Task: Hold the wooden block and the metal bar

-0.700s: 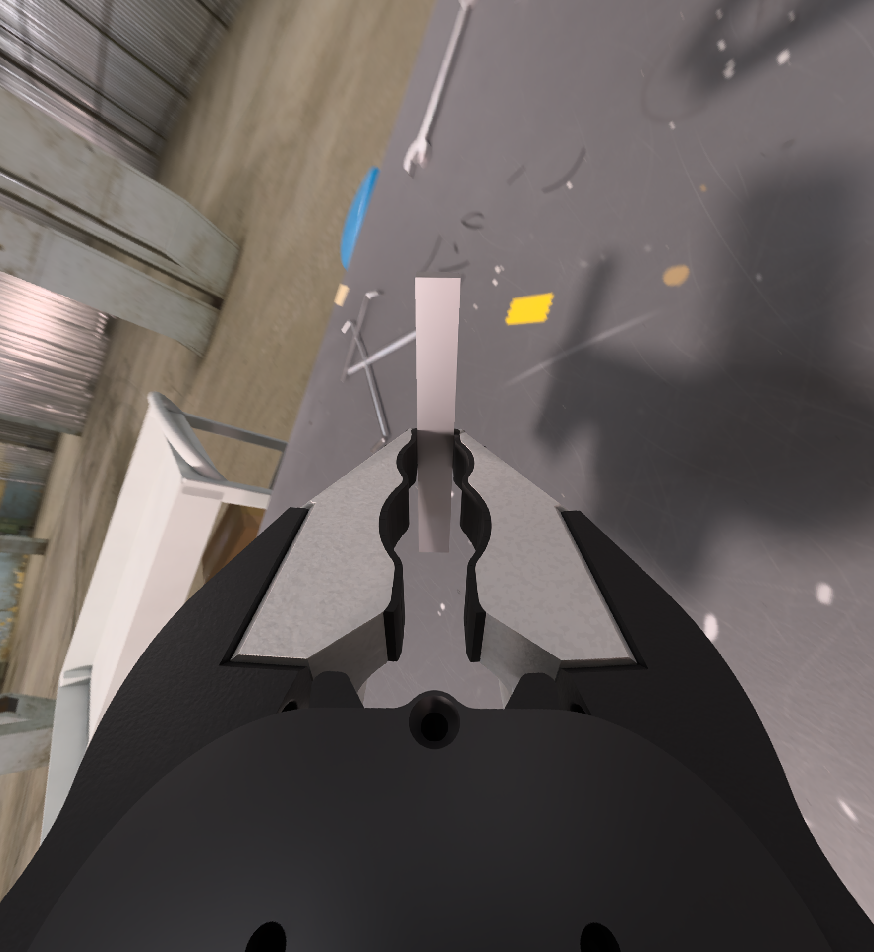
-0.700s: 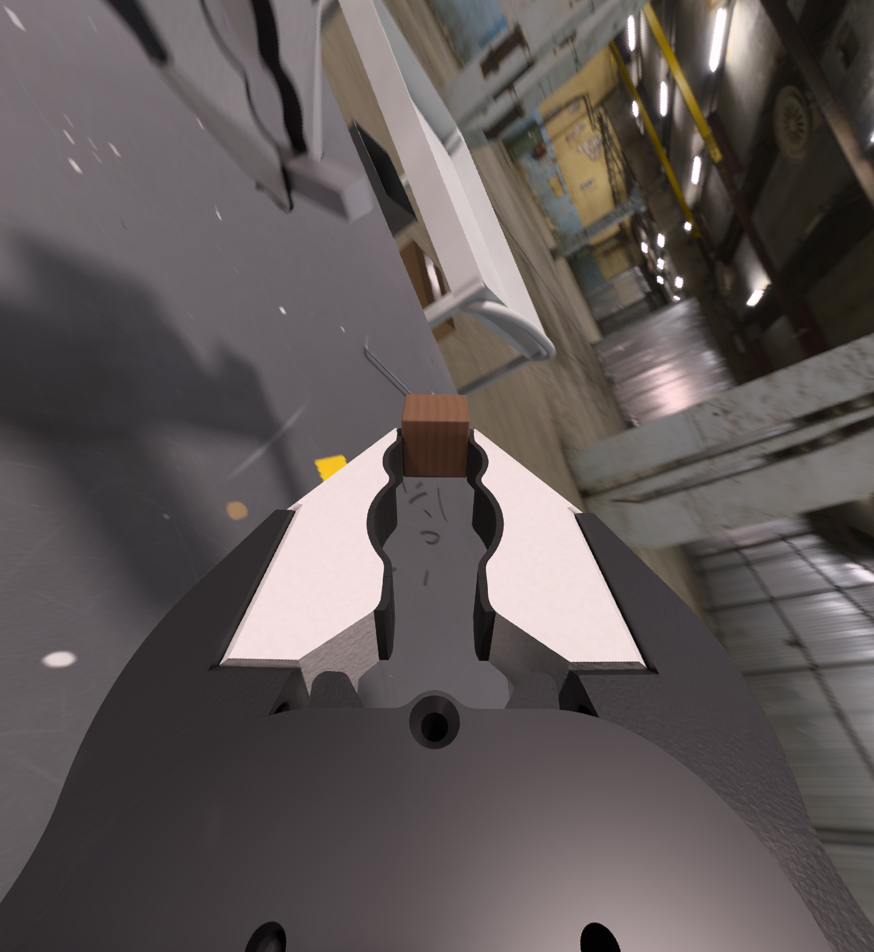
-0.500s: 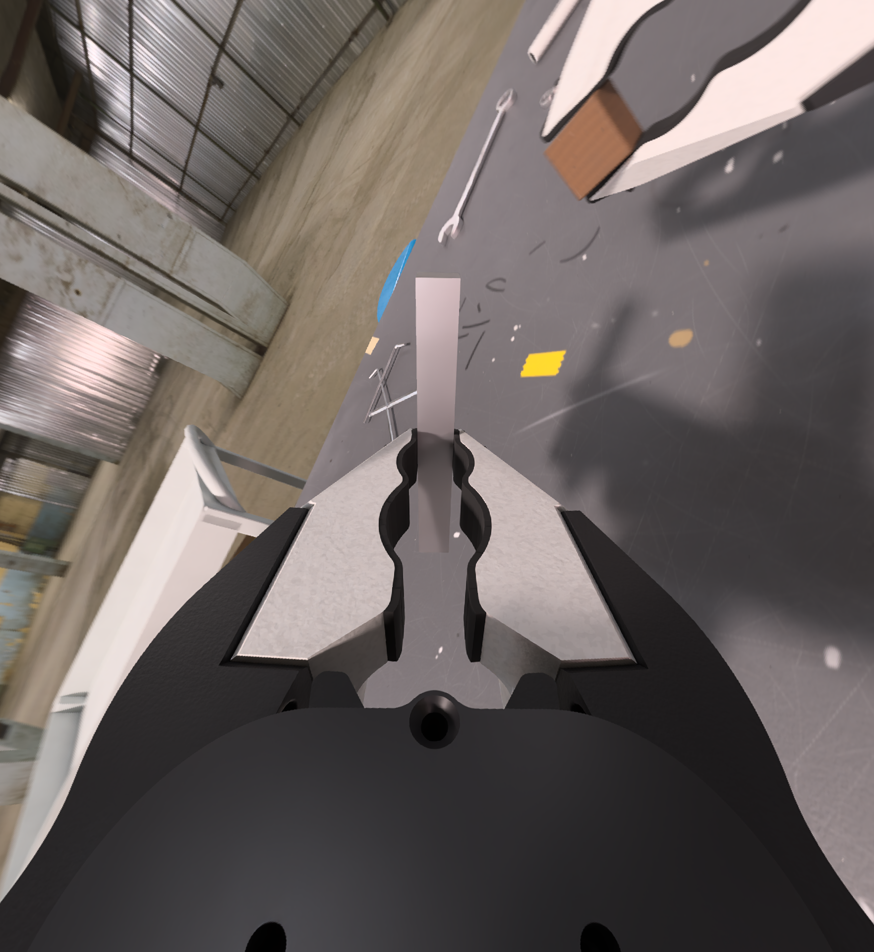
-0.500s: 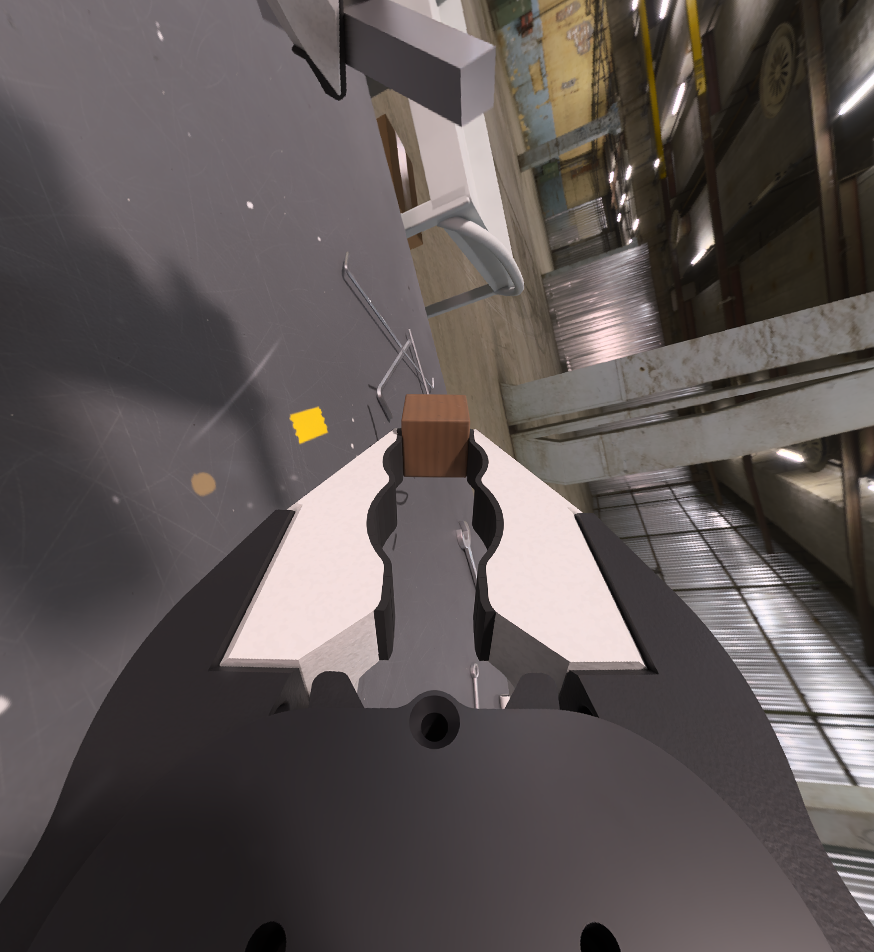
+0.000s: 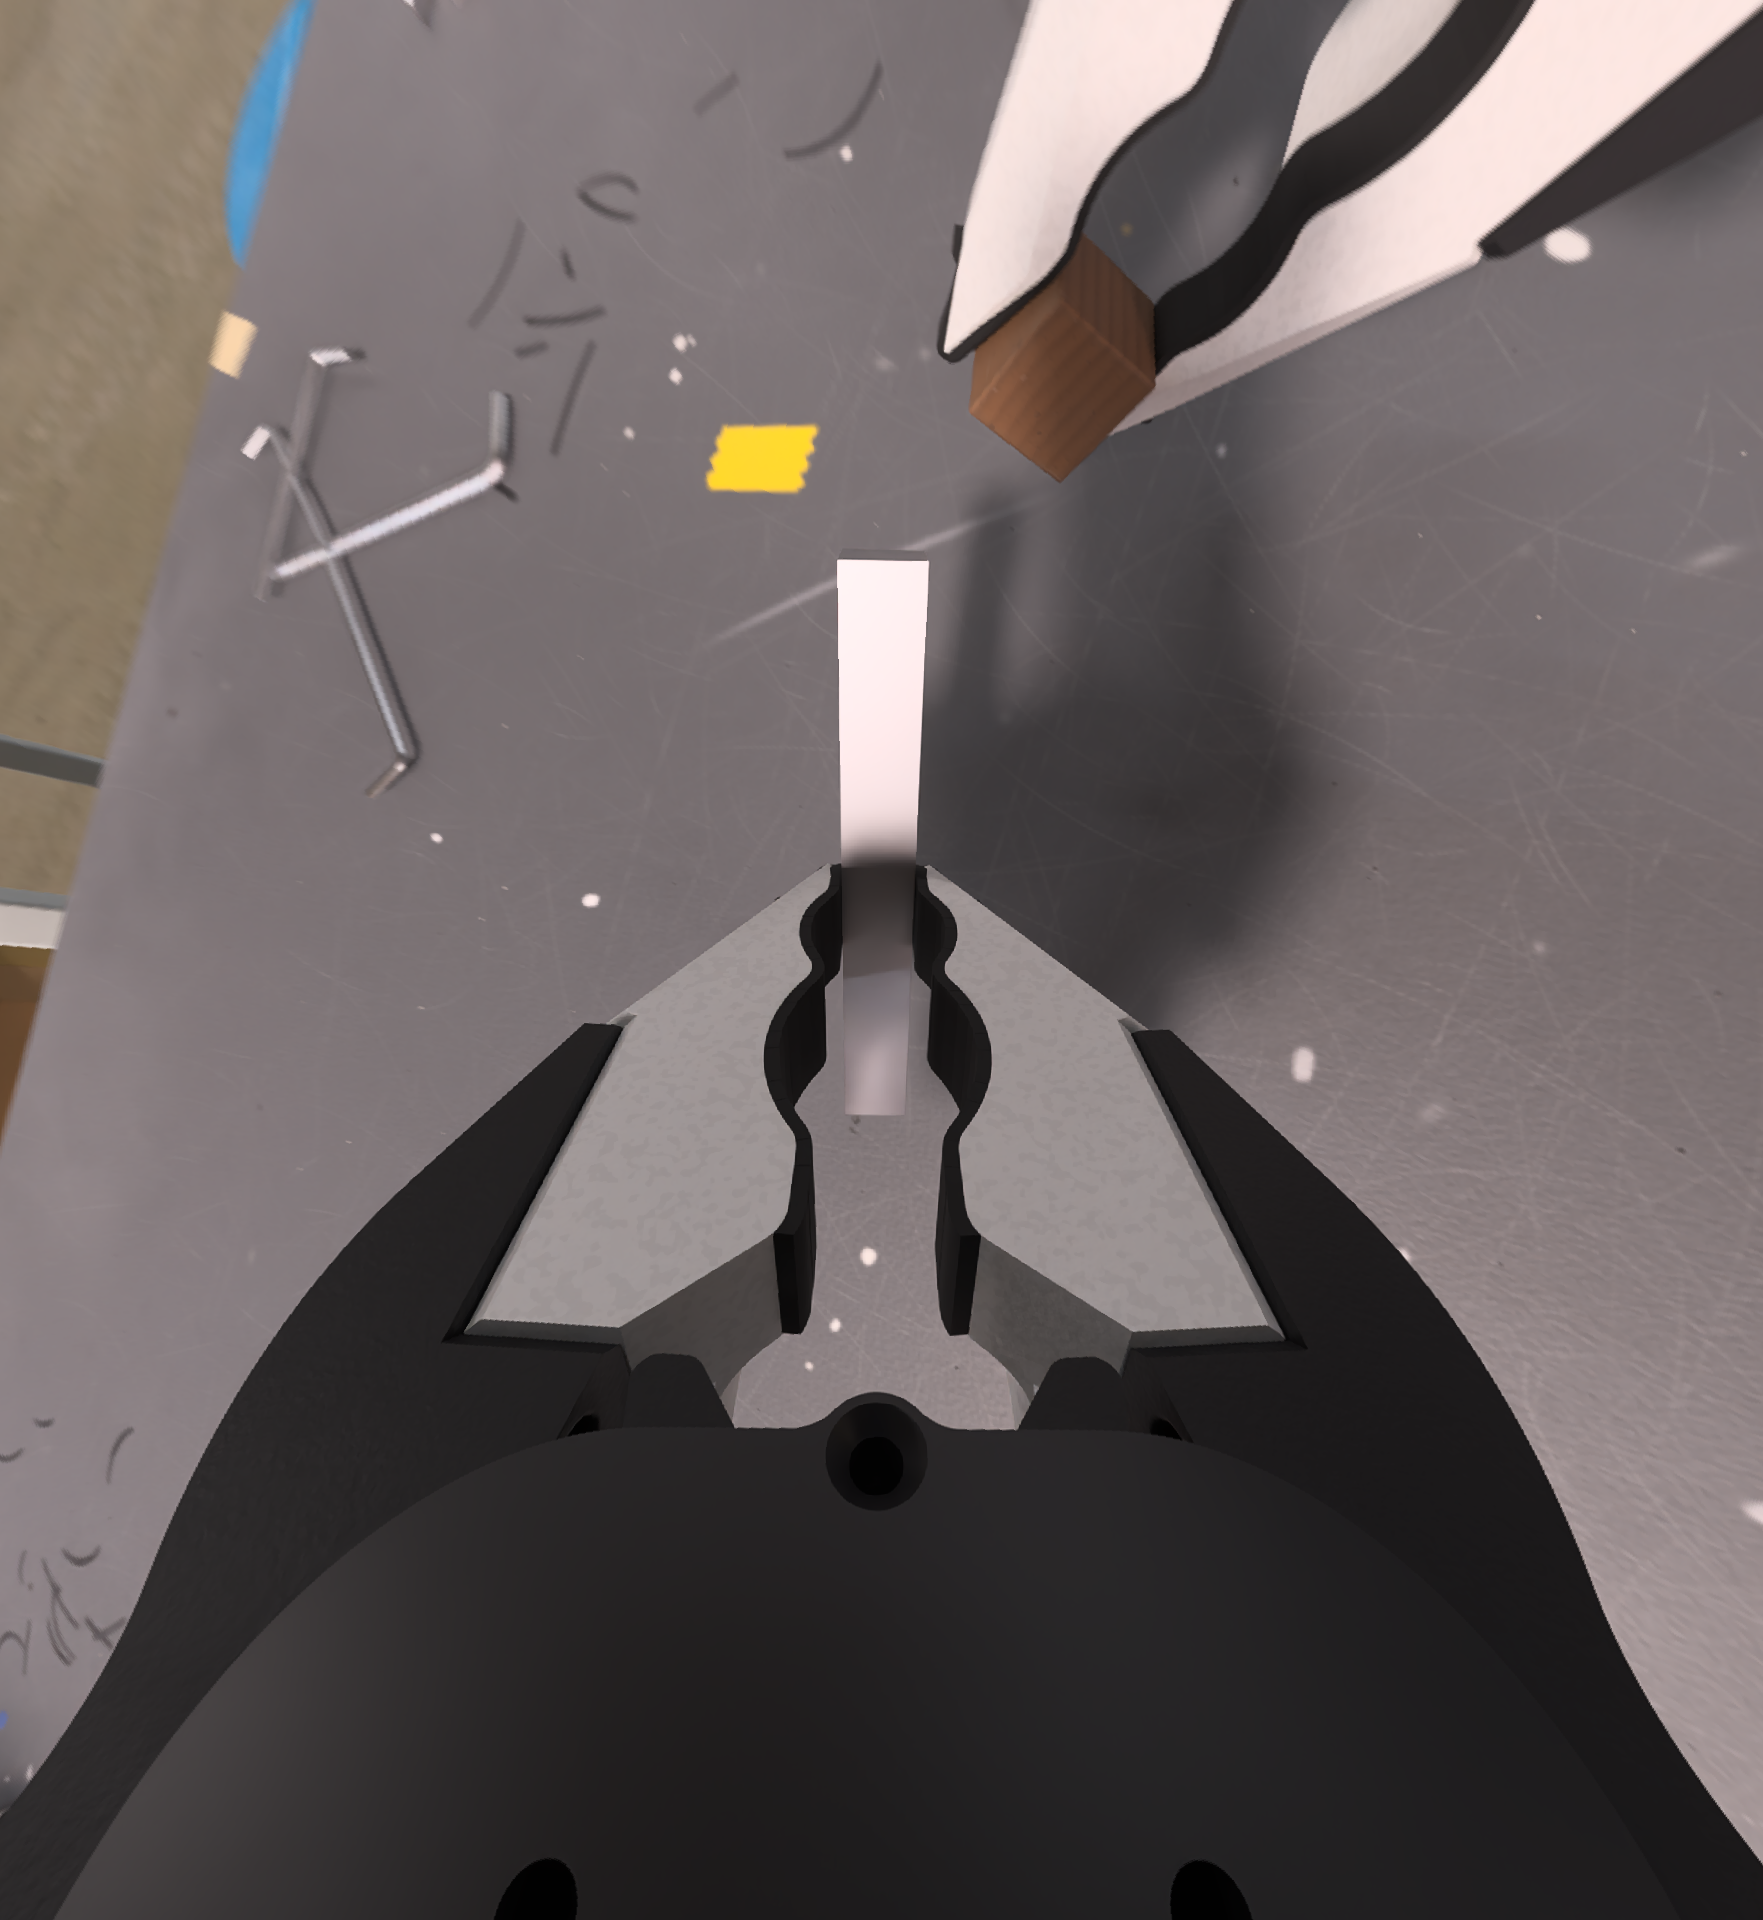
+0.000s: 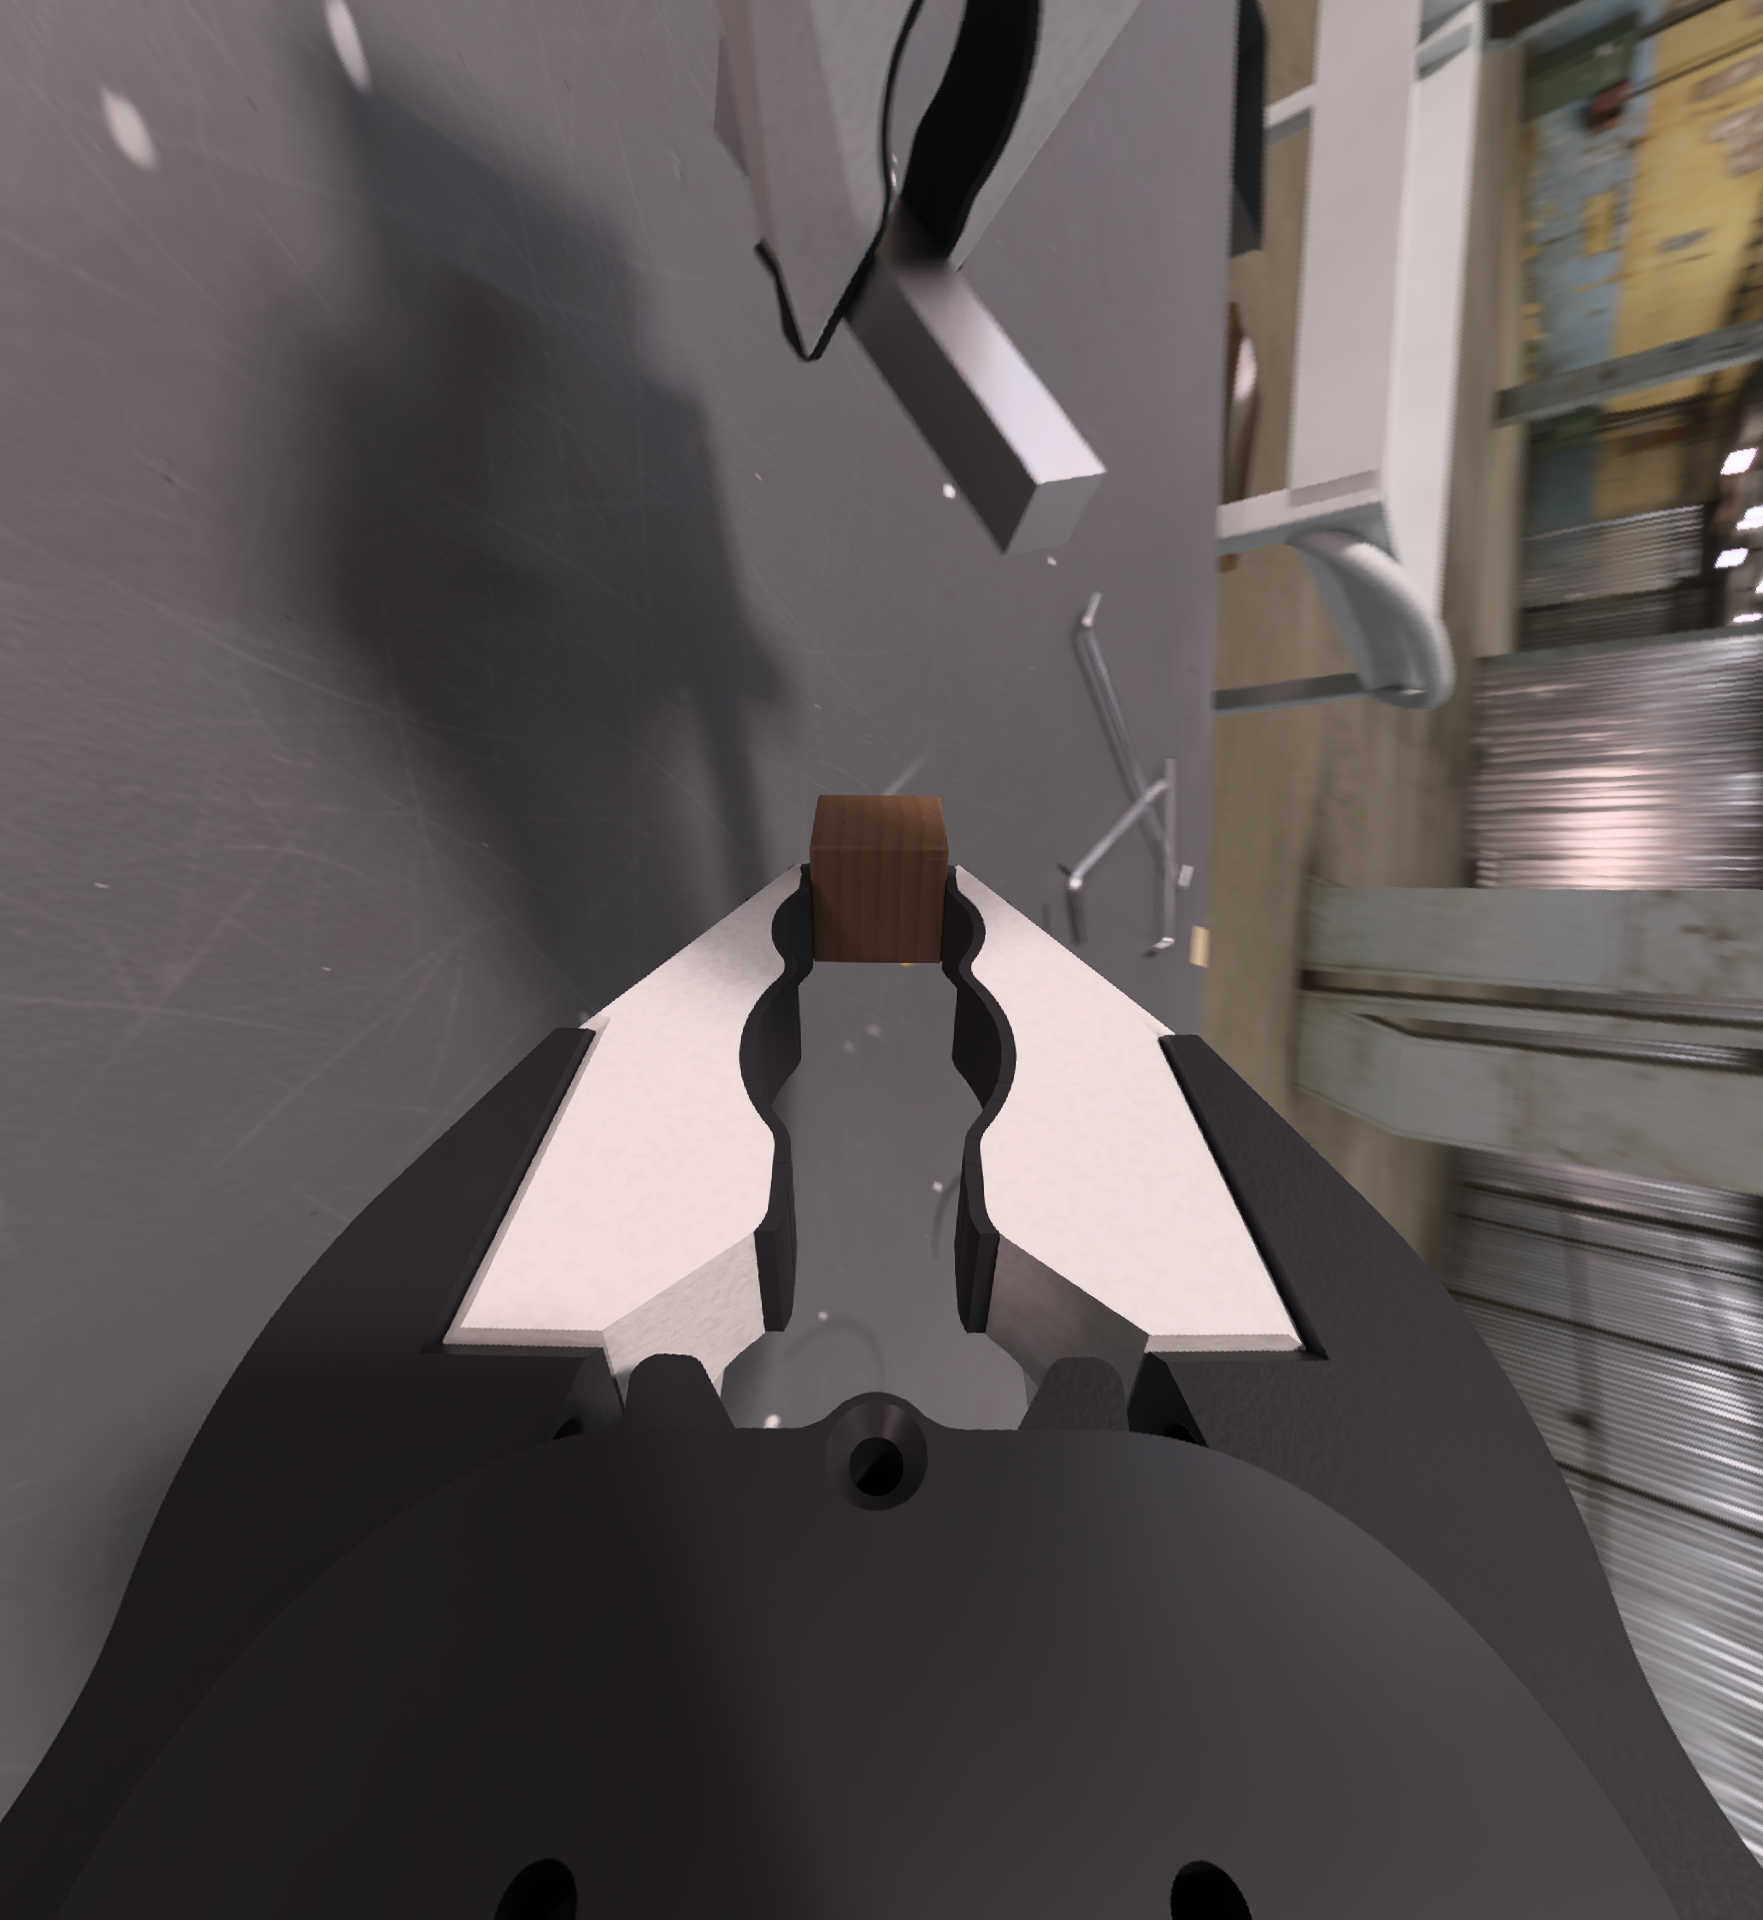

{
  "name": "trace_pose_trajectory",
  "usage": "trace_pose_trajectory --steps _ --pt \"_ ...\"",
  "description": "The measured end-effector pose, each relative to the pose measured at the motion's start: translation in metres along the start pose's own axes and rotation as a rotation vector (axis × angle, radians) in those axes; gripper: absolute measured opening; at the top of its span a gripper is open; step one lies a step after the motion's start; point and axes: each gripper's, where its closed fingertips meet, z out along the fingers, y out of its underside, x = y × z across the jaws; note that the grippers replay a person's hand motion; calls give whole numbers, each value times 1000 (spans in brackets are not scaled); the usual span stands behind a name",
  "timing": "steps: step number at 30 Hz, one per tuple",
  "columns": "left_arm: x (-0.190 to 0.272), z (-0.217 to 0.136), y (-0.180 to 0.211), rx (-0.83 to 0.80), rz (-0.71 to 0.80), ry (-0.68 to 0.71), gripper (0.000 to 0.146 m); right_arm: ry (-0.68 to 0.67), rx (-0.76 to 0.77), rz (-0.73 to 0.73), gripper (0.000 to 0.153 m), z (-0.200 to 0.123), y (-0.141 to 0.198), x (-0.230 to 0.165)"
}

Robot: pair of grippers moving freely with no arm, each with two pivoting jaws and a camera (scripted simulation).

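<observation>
Up front in the left wrist view, the left hand-held gripper has its two fingers drawn in close on a pale, flat rectangular metal bar, which is pinched near its rear end and juts straight ahead past the fingertips, clear of the scratched dark grey counter below. Beyond the bar's far end, the right hand-held gripper comes in from the upper right with its white-faced fingers closed on a small reddish-brown wooden block, a cube gripped right at the tips with roughly half of it sticking out. From the right wrist view the same holds: the right hand-held gripper clamps the wooden block between its fingertips, narrowly spread to the cube's width, and the left hand-held gripper hangs in from the top edge, gripping the metal bar, which slants down to the right above the counter. Block and bar are near each other but apart. On the counter to the left of the bar lie several bent silver hex keys crossed over one another, a small yellow ragged-edged scrap just beyond the bar's tip, scattered dark metal shavings and white flecks. A blue disc-shaped piece sits at the counter's left edge, partly cut off.
</observation>
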Motion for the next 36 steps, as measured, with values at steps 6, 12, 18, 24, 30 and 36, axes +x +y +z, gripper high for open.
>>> trace_pose_trajectory --steps 6,12,18,24,30,36 --pt "12 2 9 -51 -41 105 12 -223 117 170 23 -3 -9 -17" --pt "26 -2 18 -65 -71 215 12 -385 193 259 23 -5 -14 -33" --pt "39 -5 26 -98 -61 296 12 -459 257 286 23 -10 -21 -42" --pt "48 -8 23 -83 -81 362 12 -478 280 296 23 -16 -20 -44" --pt "51 -16 13 -9 -135 435 12 -458 266 294 23 -18 -17 -41" --pt "51 -16 13 -15 -135 430 12 -464 280 303 23 -21 -18 -40"
